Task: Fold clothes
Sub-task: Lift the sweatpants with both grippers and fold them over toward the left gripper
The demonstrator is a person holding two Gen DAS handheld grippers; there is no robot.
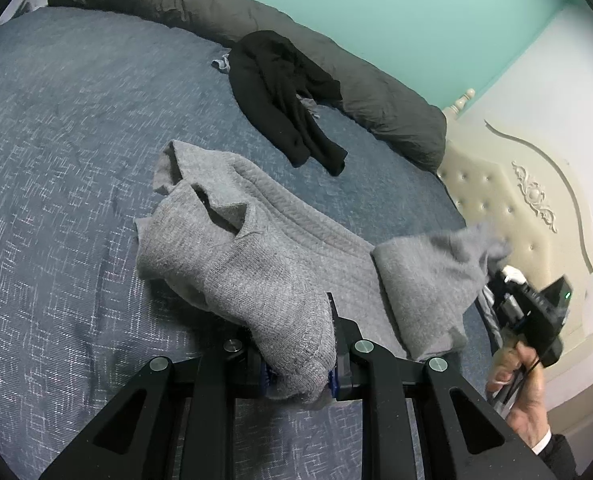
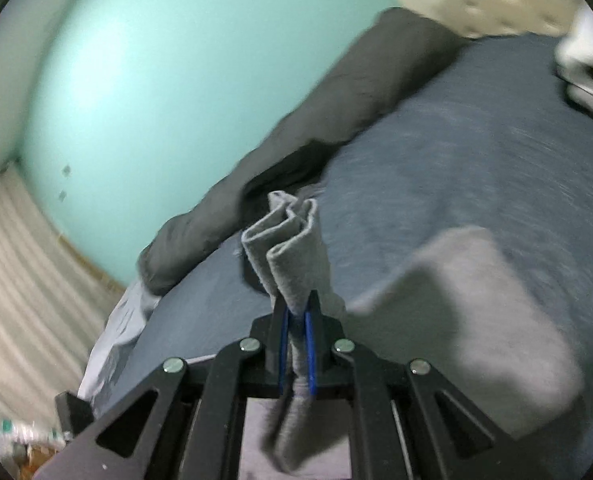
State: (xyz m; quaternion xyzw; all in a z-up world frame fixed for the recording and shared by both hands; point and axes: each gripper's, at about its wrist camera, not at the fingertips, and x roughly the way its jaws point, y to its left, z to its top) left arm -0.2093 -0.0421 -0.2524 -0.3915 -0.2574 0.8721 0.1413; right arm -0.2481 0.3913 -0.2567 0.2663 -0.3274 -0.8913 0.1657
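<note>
A grey knitted garment (image 1: 296, 220) lies on the blue bedspread (image 1: 64, 152). My left gripper (image 1: 296, 364) is shut on a bunched corner of it, just above the bed. My right gripper (image 2: 296, 320) is shut on another folded edge of the grey garment (image 2: 292, 248), which sticks up between its jaws; more of the cloth hangs blurred at the right (image 2: 476, 312). The right gripper also shows in the left wrist view (image 1: 496, 276), holding that edge lifted at the bed's right side.
A black garment (image 1: 288, 92) lies crumpled further back on the bed. A dark grey rolled duvet (image 1: 224, 12) runs along the teal wall. A cream tufted headboard (image 1: 508, 196) stands at the right. White cloth (image 2: 588, 60) lies on the bed's far corner.
</note>
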